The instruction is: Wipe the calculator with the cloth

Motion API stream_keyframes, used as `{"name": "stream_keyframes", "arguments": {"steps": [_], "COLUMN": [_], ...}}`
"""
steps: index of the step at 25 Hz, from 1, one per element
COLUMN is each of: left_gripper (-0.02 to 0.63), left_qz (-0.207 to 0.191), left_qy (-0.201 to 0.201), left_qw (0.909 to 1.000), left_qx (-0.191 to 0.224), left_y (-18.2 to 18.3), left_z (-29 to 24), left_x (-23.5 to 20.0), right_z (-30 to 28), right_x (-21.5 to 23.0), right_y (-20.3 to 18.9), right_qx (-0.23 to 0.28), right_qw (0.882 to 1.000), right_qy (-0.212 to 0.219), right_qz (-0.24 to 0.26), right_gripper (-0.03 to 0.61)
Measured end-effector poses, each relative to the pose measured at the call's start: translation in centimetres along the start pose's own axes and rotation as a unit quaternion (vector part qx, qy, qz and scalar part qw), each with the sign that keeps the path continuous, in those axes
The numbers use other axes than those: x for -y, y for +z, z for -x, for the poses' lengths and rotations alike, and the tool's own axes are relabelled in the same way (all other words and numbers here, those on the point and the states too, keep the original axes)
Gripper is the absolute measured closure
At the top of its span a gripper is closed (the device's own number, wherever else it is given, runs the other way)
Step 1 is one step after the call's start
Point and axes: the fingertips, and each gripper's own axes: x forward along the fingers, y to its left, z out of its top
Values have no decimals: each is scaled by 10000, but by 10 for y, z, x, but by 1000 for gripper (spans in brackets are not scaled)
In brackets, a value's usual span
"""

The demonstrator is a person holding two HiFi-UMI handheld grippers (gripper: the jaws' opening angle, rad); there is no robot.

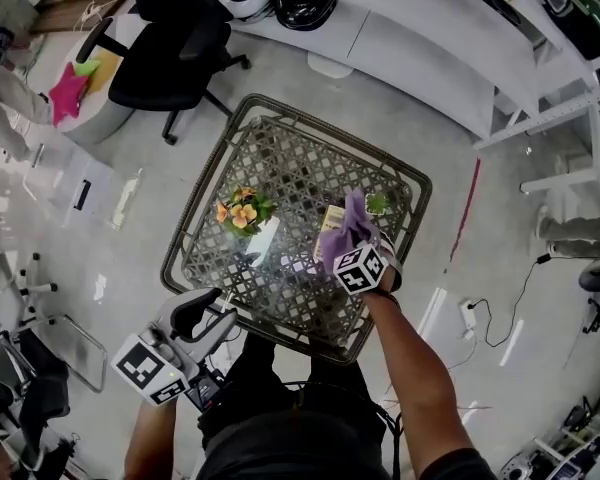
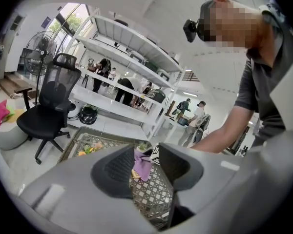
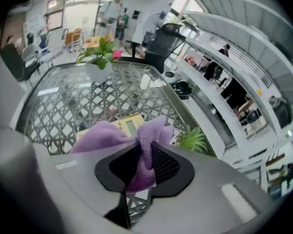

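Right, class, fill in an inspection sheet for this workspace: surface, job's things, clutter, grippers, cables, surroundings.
Surface: lattice table, glass-topped.
Job's things: purple cloth hanging over the yellow calculator.
Clutter: flower pot; small green plant.
Grippers: right gripper shut on the cloth; left gripper open, empty, at the table's near edge.
Cables: one cable on the floor right of the table.
Surroundings: black office chair, white shelving, people beyond.
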Motion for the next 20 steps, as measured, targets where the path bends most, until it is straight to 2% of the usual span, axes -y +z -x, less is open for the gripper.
{"name": "stream_keyframes", "arguments": {"steps": [2,4,8,11,20], "left_gripper": [453,453,453,453,453], "left_qz": [-7,-10,-21,-13,42], "left_qy": [-16,-36,-66,-58,-4], "left_qw": [10000,10000,10000,10000,10000], "left_qx": [-4,-1,-4,-3,-8], "left_y": [0,0,-1,-3,-11], "left_z": [-1,-2,-4,-2,11], "left_x": [2,4,8,9,3], "right_z": [10,20,17,13,7], "right_x": [8,15,17,12,-7], "right_y": [4,9,-2,-9,13], "right_qx": [287,512,530,459,431], "right_qw": [9941,9787,9460,9366,9423], "right_qy": [64,125,227,221,301], "right_qz": [-1043,-1984,-3190,-3468,-3307], "right_gripper": [515,515,515,515,515]}}
